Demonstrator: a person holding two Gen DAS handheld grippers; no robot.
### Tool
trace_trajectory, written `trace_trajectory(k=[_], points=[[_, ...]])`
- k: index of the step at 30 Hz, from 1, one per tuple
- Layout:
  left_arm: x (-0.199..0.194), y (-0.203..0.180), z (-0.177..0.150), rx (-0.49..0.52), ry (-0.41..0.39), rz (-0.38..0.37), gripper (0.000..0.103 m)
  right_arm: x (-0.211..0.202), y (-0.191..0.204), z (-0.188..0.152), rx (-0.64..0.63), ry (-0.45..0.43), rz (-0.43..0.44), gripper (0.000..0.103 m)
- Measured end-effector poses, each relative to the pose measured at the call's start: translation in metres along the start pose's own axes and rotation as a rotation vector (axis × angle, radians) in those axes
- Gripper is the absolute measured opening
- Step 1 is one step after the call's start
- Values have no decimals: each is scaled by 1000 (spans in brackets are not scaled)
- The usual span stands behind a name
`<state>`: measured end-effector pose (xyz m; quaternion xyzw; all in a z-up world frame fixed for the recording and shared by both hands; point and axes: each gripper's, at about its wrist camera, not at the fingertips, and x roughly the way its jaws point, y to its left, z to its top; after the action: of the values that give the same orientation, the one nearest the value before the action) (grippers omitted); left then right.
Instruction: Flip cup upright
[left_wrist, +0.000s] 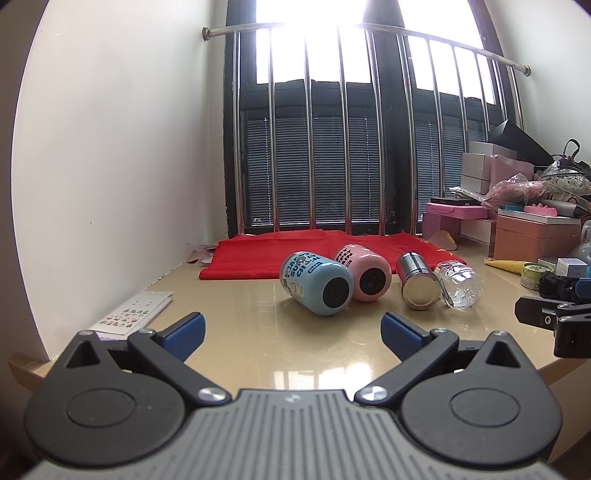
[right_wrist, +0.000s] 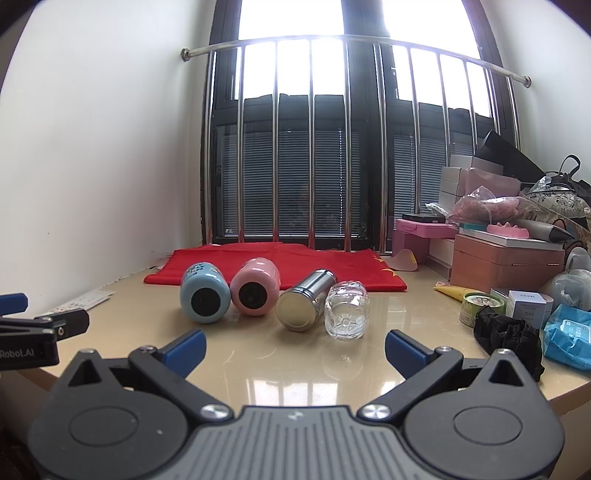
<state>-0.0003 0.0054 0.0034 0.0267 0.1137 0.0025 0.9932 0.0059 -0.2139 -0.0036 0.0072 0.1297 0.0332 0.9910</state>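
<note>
Several cups lie on their sides in a row on the beige table (left_wrist: 288, 332), bases toward me: a blue cup (left_wrist: 314, 282) (right_wrist: 204, 293), a pink cup (left_wrist: 364, 273) (right_wrist: 255, 291), a steel cup (left_wrist: 417, 280) (right_wrist: 304, 304) and a clear plastic cup (left_wrist: 460, 284) (right_wrist: 347, 314). My left gripper (left_wrist: 291, 334) is open and empty, in front of the blue cup and apart from it. My right gripper (right_wrist: 295, 349) is open and empty, in front of the steel and clear cups. Each gripper shows at the edge of the other's view.
A red cloth (left_wrist: 295, 254) (right_wrist: 280, 266) lies behind the cups by the barred window. Stacked boxes and clutter (right_wrist: 506, 258) fill the right side, with a small tin (right_wrist: 480, 308), a black cloth (right_wrist: 509, 338) and a blue packet (right_wrist: 569, 336). A sticker sheet (left_wrist: 133, 314) lies left.
</note>
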Motion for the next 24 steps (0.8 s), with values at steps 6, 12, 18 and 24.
trace_trajectory(k=[6,12,18,24], points=[[0,0,0,0,0,0,103,0,0,0,1,0,0,103],[0,0,-1,0,-1,0,103,1,0,0,0,0,0,103],[2,0,0,-3,2,2,103,1,-1,0,0,0,0,103],[5,-1,0,-7,7,3,103,3,-1,-2,-2,5,2,103]])
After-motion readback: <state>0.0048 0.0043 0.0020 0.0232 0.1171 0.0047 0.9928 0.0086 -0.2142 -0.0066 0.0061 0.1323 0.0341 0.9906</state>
